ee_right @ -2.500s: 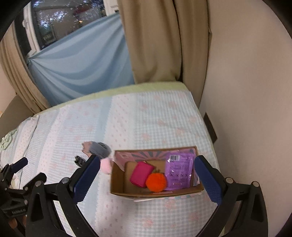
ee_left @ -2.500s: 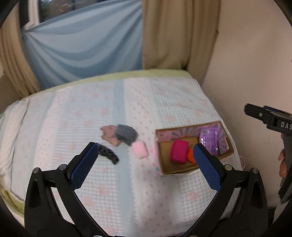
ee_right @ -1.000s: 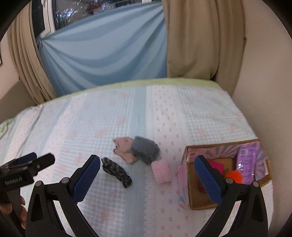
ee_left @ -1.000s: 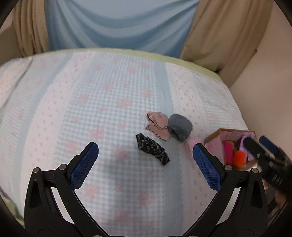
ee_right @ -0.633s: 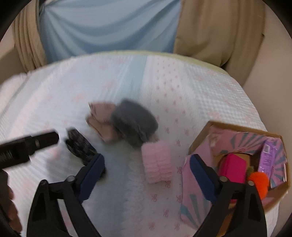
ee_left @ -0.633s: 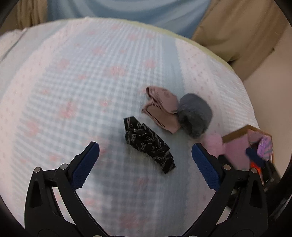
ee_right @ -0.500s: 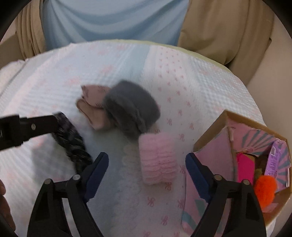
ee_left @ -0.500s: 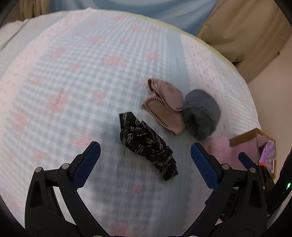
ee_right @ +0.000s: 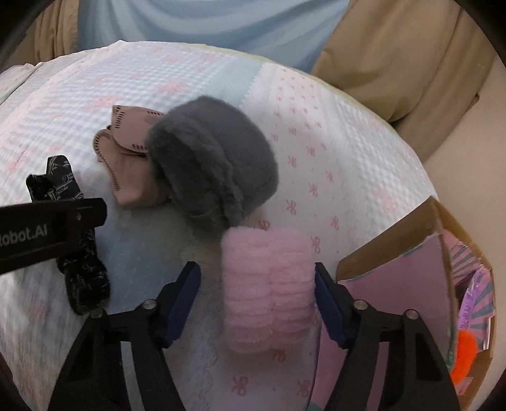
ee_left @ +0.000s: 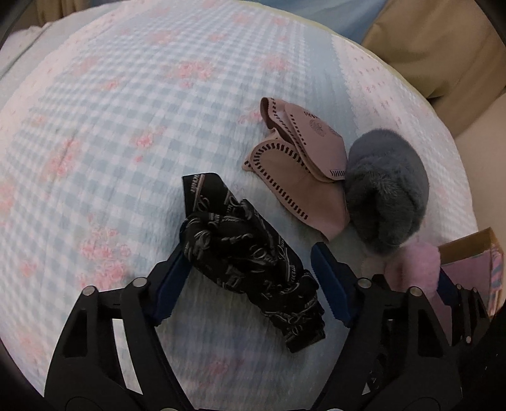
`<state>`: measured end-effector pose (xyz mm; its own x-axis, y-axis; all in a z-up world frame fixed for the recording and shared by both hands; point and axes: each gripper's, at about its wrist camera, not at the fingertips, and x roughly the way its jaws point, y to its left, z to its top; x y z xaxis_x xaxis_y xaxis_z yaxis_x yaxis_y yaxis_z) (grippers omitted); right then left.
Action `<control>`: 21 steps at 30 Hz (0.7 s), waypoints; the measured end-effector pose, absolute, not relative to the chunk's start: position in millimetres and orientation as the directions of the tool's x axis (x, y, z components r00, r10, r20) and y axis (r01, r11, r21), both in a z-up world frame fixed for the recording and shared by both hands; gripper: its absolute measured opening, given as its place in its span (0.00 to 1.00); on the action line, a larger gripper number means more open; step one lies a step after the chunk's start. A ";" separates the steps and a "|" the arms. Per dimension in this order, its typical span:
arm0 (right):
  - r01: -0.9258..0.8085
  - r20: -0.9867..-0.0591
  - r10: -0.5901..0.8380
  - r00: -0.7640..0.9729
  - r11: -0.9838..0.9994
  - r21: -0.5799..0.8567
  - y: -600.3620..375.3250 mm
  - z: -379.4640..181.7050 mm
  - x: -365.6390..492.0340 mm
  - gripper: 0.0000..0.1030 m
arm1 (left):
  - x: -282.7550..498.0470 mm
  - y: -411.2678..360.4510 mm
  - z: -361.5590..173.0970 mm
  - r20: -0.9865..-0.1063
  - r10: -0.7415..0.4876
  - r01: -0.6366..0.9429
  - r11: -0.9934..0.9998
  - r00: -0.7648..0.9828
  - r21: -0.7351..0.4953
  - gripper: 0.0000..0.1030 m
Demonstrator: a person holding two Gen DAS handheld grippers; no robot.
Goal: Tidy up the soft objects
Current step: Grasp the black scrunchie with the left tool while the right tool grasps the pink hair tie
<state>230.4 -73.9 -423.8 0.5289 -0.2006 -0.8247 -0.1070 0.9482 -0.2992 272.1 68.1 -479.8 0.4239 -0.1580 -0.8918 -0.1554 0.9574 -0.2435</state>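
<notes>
A black patterned cloth lies on the bedspread between the fingers of my left gripper, which is open around it. A pink fluffy roll lies between the fingers of my right gripper, also open around it. A grey furry item and a folded pink-brown mask lie just beyond. The same mask, grey item and pink roll show in the left wrist view. The black cloth shows in the right wrist view, partly behind the left gripper's body.
A cardboard box with a pink lining stands at the right, holding an orange pom-pom and a purple packet. Its corner shows in the left wrist view. Tan curtains and a blue sheet hang behind the bed.
Both grippers have dropped closer to the bed and narrowed. The left now straddles the black cloth and the right straddles the pink roll.
</notes>
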 end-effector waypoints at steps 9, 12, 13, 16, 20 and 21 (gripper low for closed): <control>-0.084 -0.841 -0.185 0.509 0.961 -0.262 -81.9 -430.5 237.2 0.42 | 282.2 56.8 -475.2 -0.889 -0.157 -0.112 0.968 0.430 -0.226 0.44; -0.080 -0.841 -0.183 0.509 0.963 -0.258 -82.8 -429.8 237.6 0.41 | 278.6 61.6 -472.2 -0.884 -0.163 -0.109 0.967 0.438 -0.232 0.37; -0.078 -0.842 -0.183 0.508 0.963 -0.257 -82.1 -429.9 237.9 0.41 | 277.9 63.0 -471.2 -0.882 -0.165 -0.110 0.966 0.441 -0.236 0.36; -0.072 -0.842 -0.182 0.507 0.965 -0.251 -83.9 -428.6 239.7 0.41 | 274.7 67.4 -469.7 -0.881 -0.167 -0.113 0.964 0.443 -0.240 0.25; -0.061 -0.841 -0.181 0.509 0.967 -0.245 -85.7 -426.0 237.5 0.41 | 273.2 70.1 -469.4 -0.880 -0.178 -0.108 0.962 0.441 -0.249 0.25; -0.057 -0.841 -0.181 0.511 0.968 -0.243 -86.4 -424.6 236.2 0.41 | 272.4 70.4 -469.0 -0.879 -0.179 -0.106 0.963 0.442 -0.249 0.25</control>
